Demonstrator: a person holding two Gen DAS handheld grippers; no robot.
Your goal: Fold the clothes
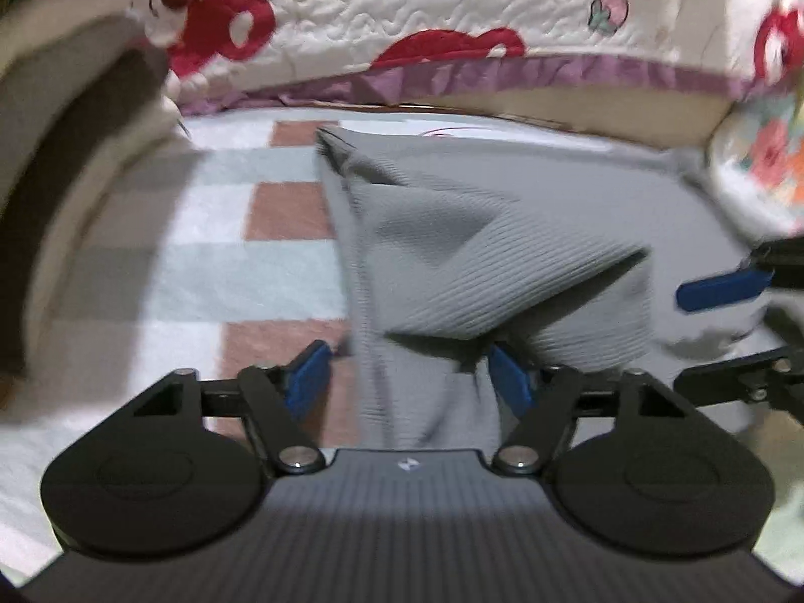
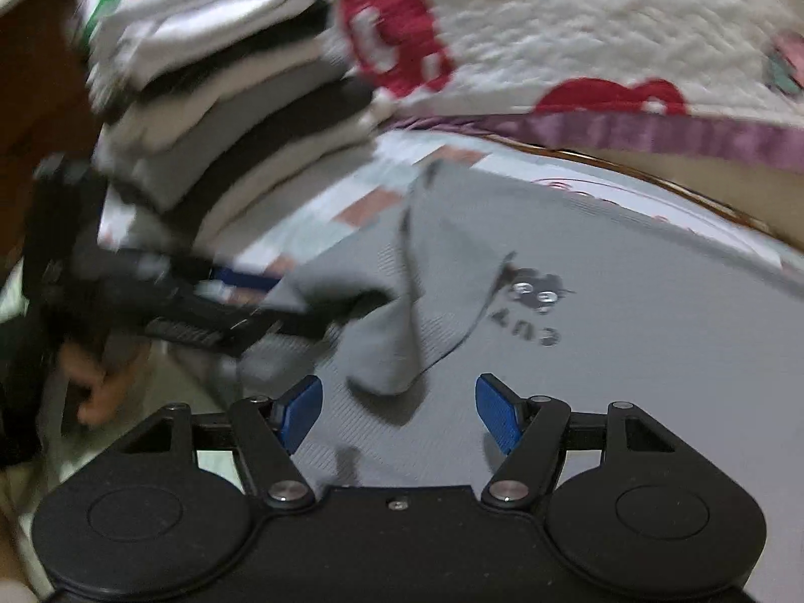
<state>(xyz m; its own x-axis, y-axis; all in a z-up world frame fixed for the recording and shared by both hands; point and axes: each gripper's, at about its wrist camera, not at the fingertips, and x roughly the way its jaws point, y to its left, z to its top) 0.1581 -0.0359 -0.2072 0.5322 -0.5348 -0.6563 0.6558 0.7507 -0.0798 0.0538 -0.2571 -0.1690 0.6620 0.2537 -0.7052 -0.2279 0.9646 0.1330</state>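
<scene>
so, left hand-held gripper: jaws part open, grey garment bunched between, grip unclear
right hand-held gripper: jaws apart, empty, above garment
surface: checked blanket
room: folded clothes stack, quilt

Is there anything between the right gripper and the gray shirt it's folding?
Nothing visible. The right gripper hangs open directly over the gray shirt, with a folded-over flap lying just ahead of its fingers. The left gripper is off to the side at the flap's edge, not in the path.
</scene>
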